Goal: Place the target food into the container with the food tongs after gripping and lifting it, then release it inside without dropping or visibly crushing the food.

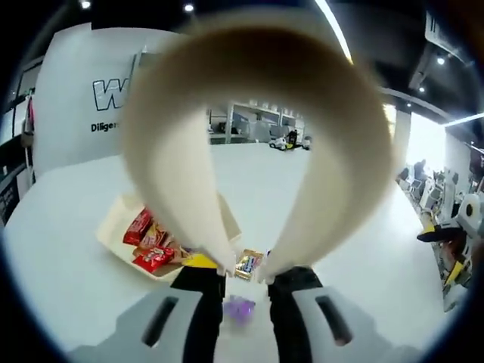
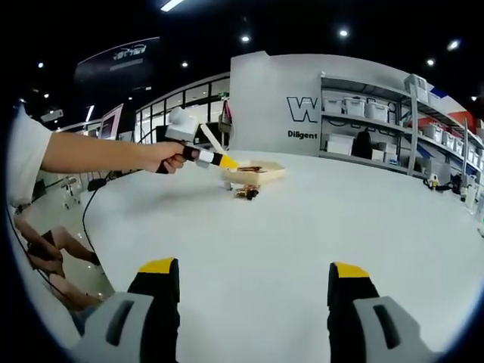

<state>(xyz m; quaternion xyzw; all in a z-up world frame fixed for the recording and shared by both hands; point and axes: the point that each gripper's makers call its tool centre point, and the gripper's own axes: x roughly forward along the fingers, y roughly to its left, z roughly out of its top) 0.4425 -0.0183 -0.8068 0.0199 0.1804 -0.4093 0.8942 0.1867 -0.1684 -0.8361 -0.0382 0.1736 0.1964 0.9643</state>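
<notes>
Left gripper (image 1: pixel 245 281) is clamped on the tongs (image 1: pixel 257 113), jaws pressed against the two arms near the tips, and the cream loop of the tongs arches big and blurred toward the camera. The tong tips sit close together just above a wrapped snack (image 1: pixel 249 263) lying on the white worktop (image 1: pixel 68 257); whether the tips touch it is hard to tell. A small purple item (image 1: pixel 240 308) shows between the jaws, lower down, too blurred to name. Just left of the tips sits the container (image 1: pixel 115 221), a shallow cream tray, with red and orange packets (image 1: pixel 149 240) lying in it. In the right gripper view, the right gripper (image 2: pixel 255 278) hangs with its yellow-tipped jaws wide apart, nothing between them, over bare worktop. Well ahead of it a hand (image 2: pixel 168 156) holds the left gripper out over the far tray, with the snack on the worktop just in front of that tray. Shelves with storage boxes (image 2: pixel 355 121) run along the wall beyond, beside a white panel with dark lettering (image 2: pixel 302 110).
</notes>
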